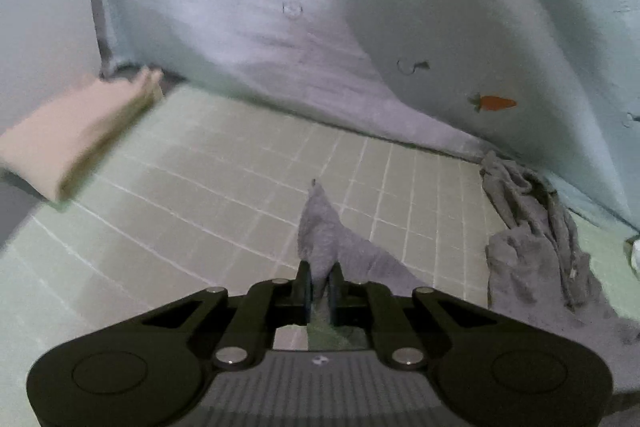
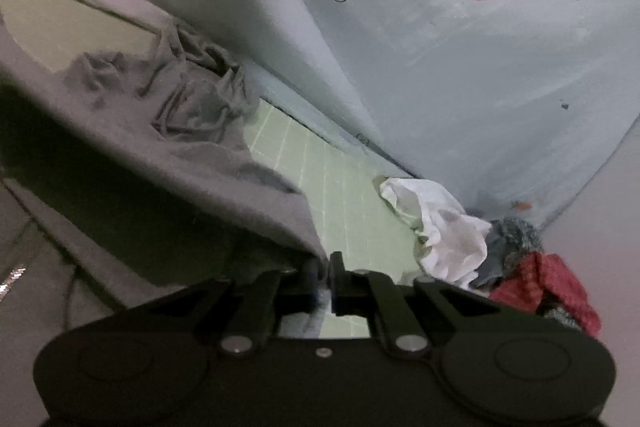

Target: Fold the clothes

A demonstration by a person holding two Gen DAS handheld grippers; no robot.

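Grey garment [image 1: 532, 259], spread on the green gridded mat [image 1: 208, 187], pinched at one corner by the closed left gripper [image 1: 320, 281] and at its hem by the closed right gripper [image 2: 324, 275]; folded pink cloth [image 1: 76, 143] at the mat's far-left corner; white garment [image 2: 440, 223] and red garment [image 2: 548, 283] heaped at its right edge.

- Grey garment [image 1: 352, 259]: uniform mid-grey, no print.
- Grid mat [image 1: 224, 163]: pale green, ruled with thin white lines into squares.
- Bedsheet [image 1: 440, 7]: pale blue-grey, printed with orange carrots with dark green tops and small dark outline motifs.
- Folded cloth [image 1: 68, 135]: pale pink-beige, plain.
- White garment [image 2: 444, 227]: plain white.
- Red garment [image 2: 548, 287]: red with a fine lighter speckle.
- Left gripper [image 1: 320, 281] and right gripper [image 2: 325, 275]: black.
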